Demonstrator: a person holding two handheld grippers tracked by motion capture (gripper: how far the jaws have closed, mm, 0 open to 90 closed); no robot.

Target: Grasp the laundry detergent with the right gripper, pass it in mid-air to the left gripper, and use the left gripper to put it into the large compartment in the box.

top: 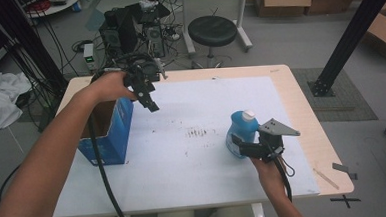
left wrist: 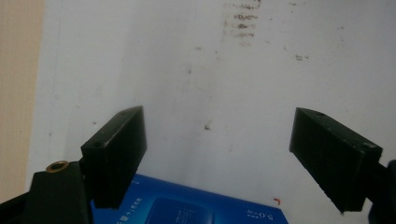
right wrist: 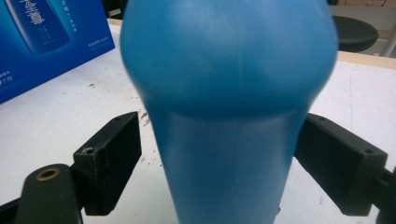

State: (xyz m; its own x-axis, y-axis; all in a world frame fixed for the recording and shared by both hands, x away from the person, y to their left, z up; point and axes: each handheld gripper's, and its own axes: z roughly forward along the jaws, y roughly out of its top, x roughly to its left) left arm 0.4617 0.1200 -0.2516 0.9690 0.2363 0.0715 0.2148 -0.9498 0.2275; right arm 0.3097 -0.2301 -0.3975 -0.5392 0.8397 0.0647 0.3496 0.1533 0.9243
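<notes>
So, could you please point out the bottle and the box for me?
bottle (top: pixel 242 128): high view, on its blue body below the white cap.
box (top: pixel 113 137): high view, on its blue side wall.

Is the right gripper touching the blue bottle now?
Cannot tell. In the right gripper view the blue bottle stands between the right gripper jaws; left gap visible, right side unclear.

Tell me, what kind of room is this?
Probably a lab or workshop. Behind the table stand computer towers with tangled cables, plus a round stool and cardboard boxes on the floor.
</notes>
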